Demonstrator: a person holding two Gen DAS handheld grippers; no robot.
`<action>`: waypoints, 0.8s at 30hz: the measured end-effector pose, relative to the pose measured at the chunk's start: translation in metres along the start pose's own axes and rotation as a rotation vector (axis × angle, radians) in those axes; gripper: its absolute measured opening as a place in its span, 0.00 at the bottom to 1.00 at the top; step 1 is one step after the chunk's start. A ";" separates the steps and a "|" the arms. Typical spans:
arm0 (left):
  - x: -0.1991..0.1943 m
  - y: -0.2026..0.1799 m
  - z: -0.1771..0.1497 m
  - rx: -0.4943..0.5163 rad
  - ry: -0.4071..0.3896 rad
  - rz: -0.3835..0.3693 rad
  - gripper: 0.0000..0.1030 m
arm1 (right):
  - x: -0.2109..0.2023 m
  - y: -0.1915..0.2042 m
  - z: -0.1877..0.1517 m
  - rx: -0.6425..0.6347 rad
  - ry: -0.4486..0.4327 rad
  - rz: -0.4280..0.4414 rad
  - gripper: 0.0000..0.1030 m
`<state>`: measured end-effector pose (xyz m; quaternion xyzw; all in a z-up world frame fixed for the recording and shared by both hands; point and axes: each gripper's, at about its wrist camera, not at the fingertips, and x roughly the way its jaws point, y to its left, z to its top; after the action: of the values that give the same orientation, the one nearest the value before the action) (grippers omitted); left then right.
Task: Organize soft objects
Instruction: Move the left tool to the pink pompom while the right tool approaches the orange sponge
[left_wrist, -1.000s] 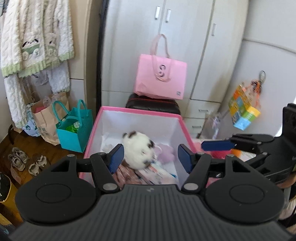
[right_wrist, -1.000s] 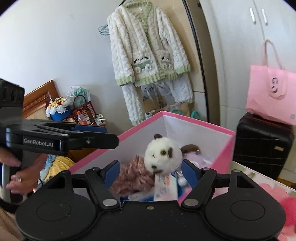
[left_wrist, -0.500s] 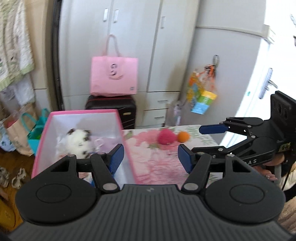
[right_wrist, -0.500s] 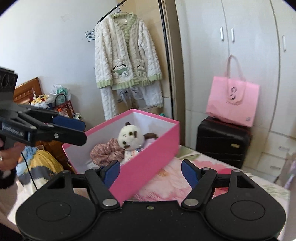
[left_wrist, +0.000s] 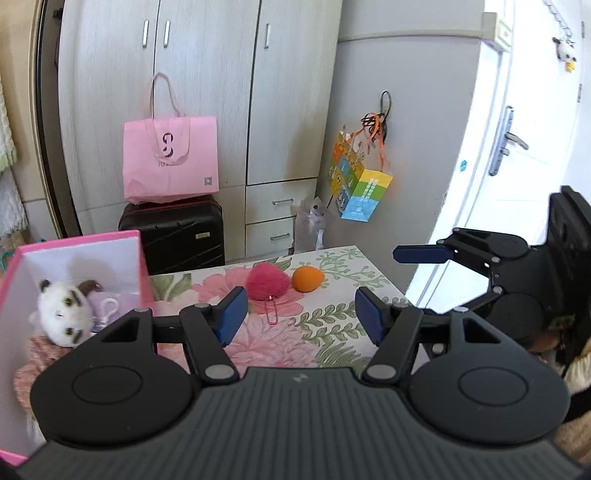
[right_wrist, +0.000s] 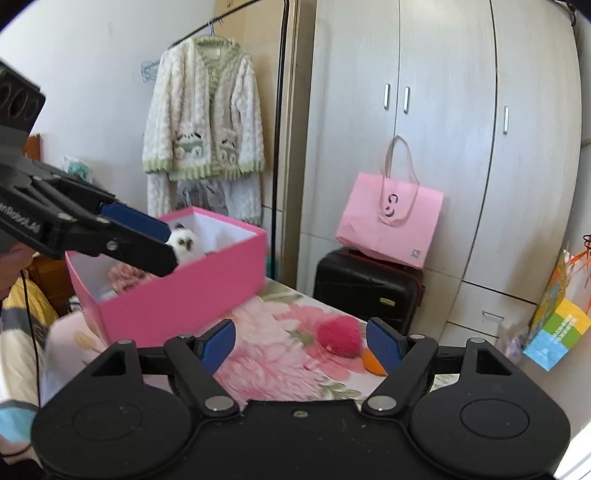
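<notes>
So both grippers are empty right now. The left gripper has its jaws spread about halfway with nothing between them, just hanging over the flowery table. The right gripper has jaws spread a bit wider, they've just been opening, and nothing is pinched in there either.

The soft stuff left out: a fuzzy pink pompom and an orange egg-shaped sponge, sitting just beside each other near the table's far edge. The sponge lies on its side, long axis running along that far edge, pointy end toward the right corner in the left wrist view. A thin bead chain trails from the pompom toward the near edge.

The pink box sits at the table's left end, with a white plush panda inside, face turned up, on top of some pinkish fabric
</notes>
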<state>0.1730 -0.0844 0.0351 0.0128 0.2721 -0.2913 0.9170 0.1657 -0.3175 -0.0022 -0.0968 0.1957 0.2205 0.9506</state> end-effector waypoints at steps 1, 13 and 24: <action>0.007 -0.001 -0.001 -0.011 0.000 0.005 0.62 | 0.001 -0.003 -0.003 -0.008 0.004 -0.010 0.79; 0.109 0.006 -0.002 -0.161 0.033 0.103 0.62 | 0.070 -0.067 -0.033 0.152 0.109 -0.022 0.79; 0.194 0.027 -0.008 -0.304 0.081 0.194 0.62 | 0.138 -0.101 -0.056 0.246 0.157 -0.004 0.75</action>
<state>0.3159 -0.1631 -0.0735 -0.0879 0.3473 -0.1564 0.9204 0.3070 -0.3691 -0.1004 0.0032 0.2948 0.1847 0.9375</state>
